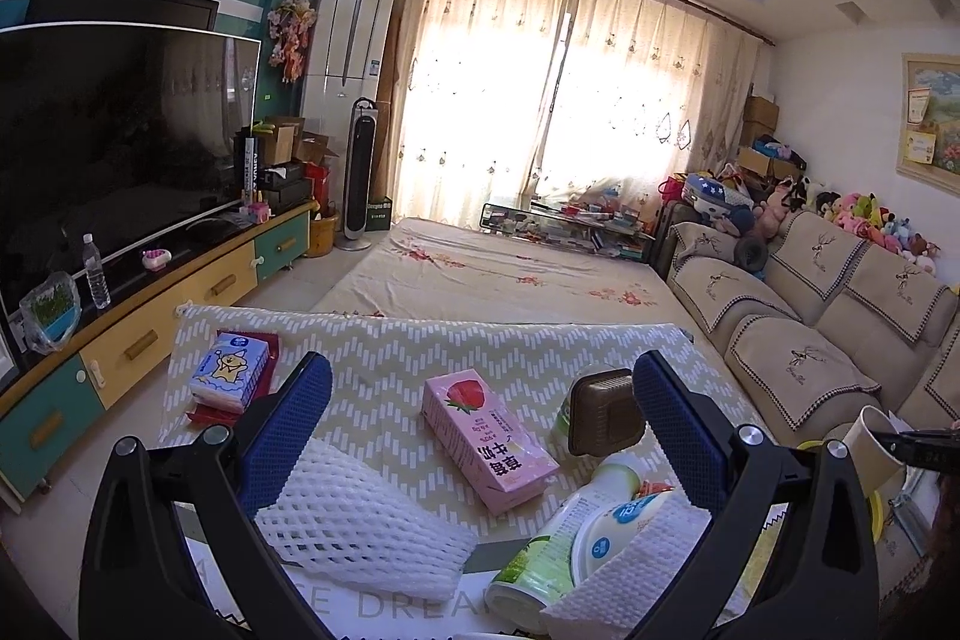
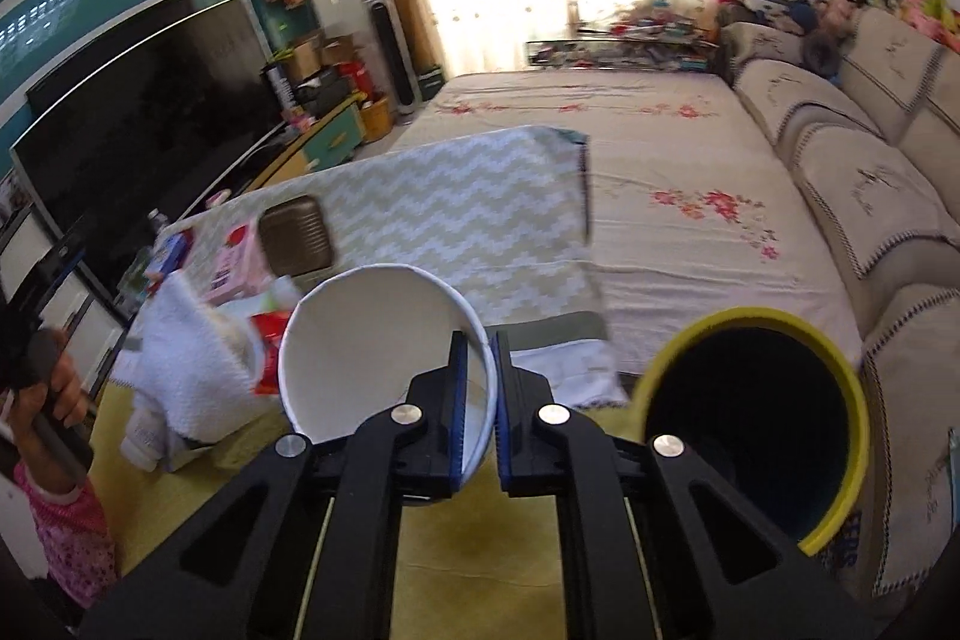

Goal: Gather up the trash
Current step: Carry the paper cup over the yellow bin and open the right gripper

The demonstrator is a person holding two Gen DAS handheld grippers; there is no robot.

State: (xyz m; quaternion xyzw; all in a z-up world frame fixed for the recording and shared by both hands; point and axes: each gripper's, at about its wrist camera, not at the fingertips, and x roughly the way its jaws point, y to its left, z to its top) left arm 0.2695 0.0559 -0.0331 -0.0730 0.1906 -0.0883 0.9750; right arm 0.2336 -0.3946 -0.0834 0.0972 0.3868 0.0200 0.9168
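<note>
My right gripper [image 2: 479, 346] is shut on the rim of a white paper cup [image 2: 372, 340], held above the table just left of a yellow-rimmed bin [image 2: 756, 424] with a dark inside. The cup also shows at the right edge of the left wrist view [image 1: 873, 436]. My left gripper [image 1: 480, 382] is open and empty over the zigzag-patterned table [image 1: 480, 346]. Between and below its fingers lie a pink strawberry milk carton [image 1: 489, 439], a white foam fruit net [image 1: 360, 520], a green-and-white bottle [image 1: 570, 538] and a white paper towel [image 1: 636, 574].
A brown ribbed box [image 1: 603, 415] and a blue tissue pack [image 1: 228, 370] lie on the table. A TV [image 1: 120, 142] on a cabinet stands to the left, a sofa [image 1: 840, 316] to the right, and a flowered cloth-covered surface [image 1: 498, 274] beyond the table.
</note>
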